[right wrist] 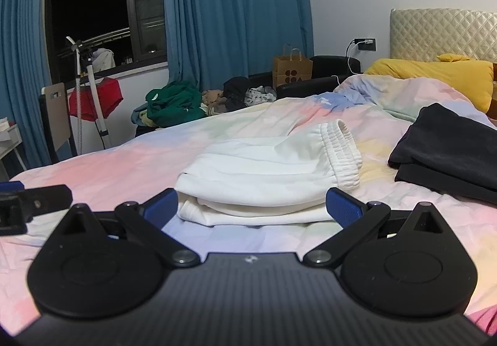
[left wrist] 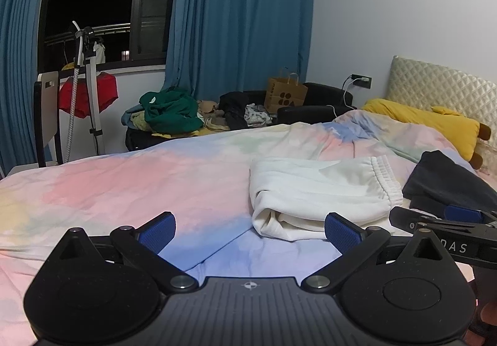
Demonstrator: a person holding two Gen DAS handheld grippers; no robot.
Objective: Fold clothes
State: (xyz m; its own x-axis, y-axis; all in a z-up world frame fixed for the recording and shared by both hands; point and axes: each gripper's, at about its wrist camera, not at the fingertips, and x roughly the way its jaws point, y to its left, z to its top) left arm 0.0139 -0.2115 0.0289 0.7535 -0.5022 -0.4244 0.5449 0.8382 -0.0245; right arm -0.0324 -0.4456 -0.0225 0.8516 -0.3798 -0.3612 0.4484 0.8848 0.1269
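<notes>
White folded trousers (right wrist: 267,178) are seen mid-frame on the bed (right wrist: 124,166); the left gripper (left wrist: 250,229) and right gripper (right wrist: 251,206) are spread wide, empty.

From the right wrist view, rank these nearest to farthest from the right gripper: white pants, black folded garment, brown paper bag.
From the right gripper:
1. White pants, folded, directly ahead between the open fingers.
2. Black folded garment, farther back on the right of the bed.
3. Brown paper bag, beyond the bed, by the curtain.

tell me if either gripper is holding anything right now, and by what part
Nothing is held. The left gripper and right gripper are both open, with the folded white pants lying free on the bed.
</notes>
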